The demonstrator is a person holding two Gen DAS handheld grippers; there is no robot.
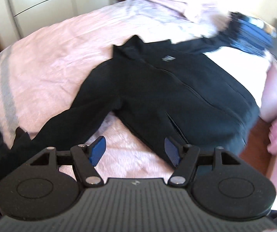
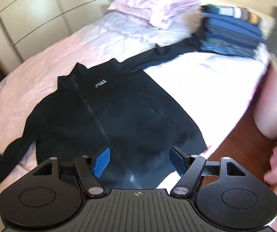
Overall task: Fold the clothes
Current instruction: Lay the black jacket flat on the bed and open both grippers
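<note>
The black zip-front fleece jacket (image 1: 177, 89) lies spread flat on the pink bedspread (image 1: 51, 61) — folding not begun. The left gripper (image 1: 136, 150) and right gripper (image 2: 138, 162) gape, empty. Next, probably: seize the sleeve at eight o'clock (image 1: 65, 123).

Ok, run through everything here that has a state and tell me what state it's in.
Black jacket: spread flat on the bed, zipped, sleeves out, not yet folded.
Stack of clothes: folded, piled at the bed's far corner.
Left gripper: open, empty.
Right gripper: open, empty, above the jacket's hem.
Wardrobe: closed.
</note>
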